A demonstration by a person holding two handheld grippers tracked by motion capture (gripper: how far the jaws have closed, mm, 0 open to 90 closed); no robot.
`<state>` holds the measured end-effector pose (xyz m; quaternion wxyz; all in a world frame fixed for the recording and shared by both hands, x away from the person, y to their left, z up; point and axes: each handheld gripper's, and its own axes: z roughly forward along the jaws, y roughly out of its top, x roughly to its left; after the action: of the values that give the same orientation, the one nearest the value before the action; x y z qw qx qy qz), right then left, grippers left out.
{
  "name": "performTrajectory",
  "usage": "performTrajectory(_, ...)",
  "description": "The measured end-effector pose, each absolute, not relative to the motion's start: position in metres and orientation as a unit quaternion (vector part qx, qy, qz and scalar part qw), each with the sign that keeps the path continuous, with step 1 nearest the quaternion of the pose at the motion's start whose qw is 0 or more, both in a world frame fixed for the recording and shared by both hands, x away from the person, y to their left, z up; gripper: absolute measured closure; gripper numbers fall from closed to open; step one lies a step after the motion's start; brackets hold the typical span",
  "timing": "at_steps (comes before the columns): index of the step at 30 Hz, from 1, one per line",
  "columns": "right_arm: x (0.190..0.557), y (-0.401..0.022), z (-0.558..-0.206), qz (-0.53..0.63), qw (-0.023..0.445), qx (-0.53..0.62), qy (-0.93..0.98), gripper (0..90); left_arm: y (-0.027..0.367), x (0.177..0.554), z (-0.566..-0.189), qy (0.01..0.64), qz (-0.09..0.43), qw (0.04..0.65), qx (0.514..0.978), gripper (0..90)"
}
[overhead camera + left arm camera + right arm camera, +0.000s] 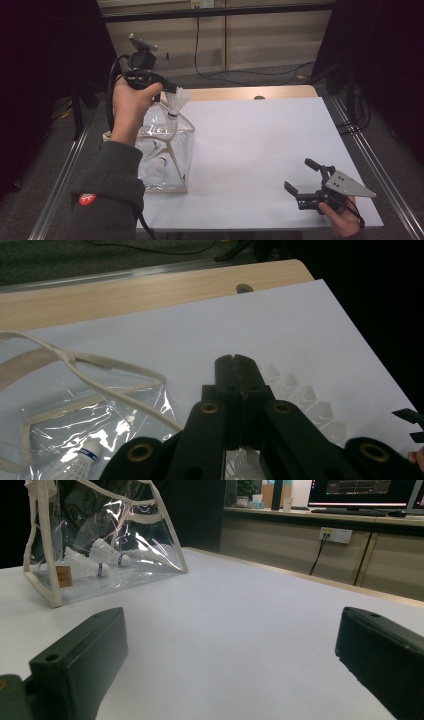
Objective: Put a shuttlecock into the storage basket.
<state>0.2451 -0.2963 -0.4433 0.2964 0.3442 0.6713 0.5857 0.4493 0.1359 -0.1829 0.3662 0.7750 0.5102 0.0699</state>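
So left tongs point(172, 91) are clenched on a shuttlecock point(177, 102) above the clear bag point(172, 150), right tongs point(302, 177) released; the narrow opening could easily deflect the drop

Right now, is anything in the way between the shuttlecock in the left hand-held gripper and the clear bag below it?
Nothing visible blocks it. The left hand-held gripper holds the shuttlecock just above the clear bag. The bag's mouth looks open, though its cream handle strap loops near the opening and might catch. Other shuttlecocks already lie inside.
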Motion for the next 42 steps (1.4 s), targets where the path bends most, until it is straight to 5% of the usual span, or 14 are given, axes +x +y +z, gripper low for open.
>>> performTrajectory(42,0.245,-0.297,-0.443,0.586,0.297,0.344,0.67,0.3,0.161,0.453,-0.193,0.535,0.093,0.364,0.757,90.0)
